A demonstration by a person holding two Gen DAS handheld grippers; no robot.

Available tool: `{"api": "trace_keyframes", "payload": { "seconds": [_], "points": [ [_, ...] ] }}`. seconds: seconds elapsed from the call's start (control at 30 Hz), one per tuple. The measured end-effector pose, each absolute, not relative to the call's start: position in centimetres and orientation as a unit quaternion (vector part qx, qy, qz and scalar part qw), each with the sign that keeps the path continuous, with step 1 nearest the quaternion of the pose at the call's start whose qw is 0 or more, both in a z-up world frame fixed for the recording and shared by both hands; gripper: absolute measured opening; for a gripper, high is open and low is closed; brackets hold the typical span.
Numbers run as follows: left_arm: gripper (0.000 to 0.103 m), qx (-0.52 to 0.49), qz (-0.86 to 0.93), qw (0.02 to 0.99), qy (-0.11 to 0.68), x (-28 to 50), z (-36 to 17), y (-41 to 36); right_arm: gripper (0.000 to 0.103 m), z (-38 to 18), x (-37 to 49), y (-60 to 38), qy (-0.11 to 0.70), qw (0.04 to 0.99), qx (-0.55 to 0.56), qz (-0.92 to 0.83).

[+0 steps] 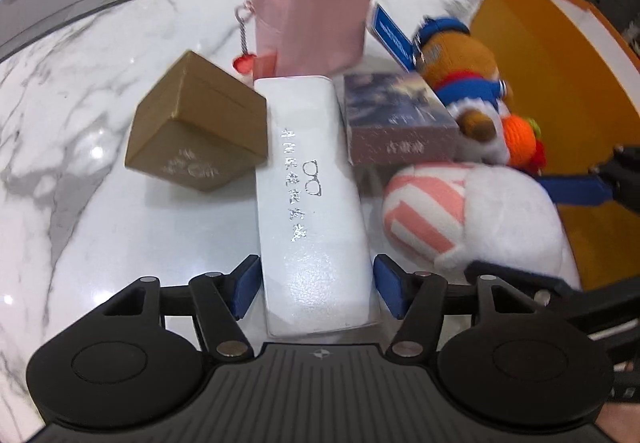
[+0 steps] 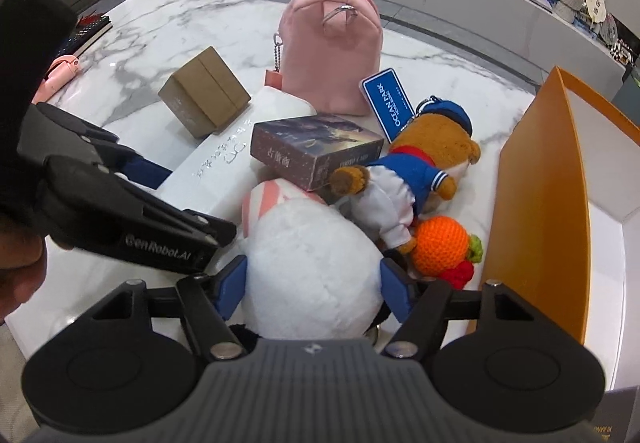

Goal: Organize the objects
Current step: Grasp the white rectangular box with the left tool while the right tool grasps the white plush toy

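White glasses case (image 1: 316,199) with silver lettering between parted left claw (image 1: 316,285), right claw (image 2: 314,283) grasping fluffy white plush (image 2: 312,267)

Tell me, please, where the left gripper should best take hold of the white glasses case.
Probably across its two long sides at the near end, coming in along its length. The white glasses case lies flat, pointing away, already between the left gripper's open fingers, and the brown box crowds its far half.

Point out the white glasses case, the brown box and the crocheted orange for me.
white glasses case (image 1: 316,199), left wrist view, middle of its lid.
brown box (image 1: 192,131), left wrist view, its near upper corner.
crocheted orange (image 2: 440,245), right wrist view, centre of the ball.
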State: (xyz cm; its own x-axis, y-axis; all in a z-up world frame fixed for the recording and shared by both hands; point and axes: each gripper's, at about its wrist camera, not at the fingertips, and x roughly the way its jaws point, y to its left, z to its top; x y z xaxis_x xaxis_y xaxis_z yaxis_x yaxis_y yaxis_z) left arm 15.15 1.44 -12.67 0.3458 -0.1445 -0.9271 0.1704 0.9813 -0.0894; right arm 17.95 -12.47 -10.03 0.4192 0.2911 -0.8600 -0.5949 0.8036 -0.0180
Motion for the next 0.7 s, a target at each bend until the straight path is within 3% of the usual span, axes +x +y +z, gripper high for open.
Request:
{"api": "trace_keyframes", "payload": {
  "seconds": [0.33,0.5,0.7],
  "points": [
    [0.073,0.039,-0.11,0.787,0.606,11.2,-12.7,2.3,0.071,-9.9,16.5,-13.1,0.489,0.807,-0.171,0.285],
    [0.082,0.063,-0.098,0.798,0.592,11.5,-13.0,1.3,0.074,-9.8,16.7,-12.9,0.499,0.801,-0.173,0.283],
    [0.081,0.066,-0.074,0.813,0.574,12.4,-13.2,0.6,0.078,-10.1,17.5,-12.3,0.492,0.803,-0.179,0.284]
  ]
}}
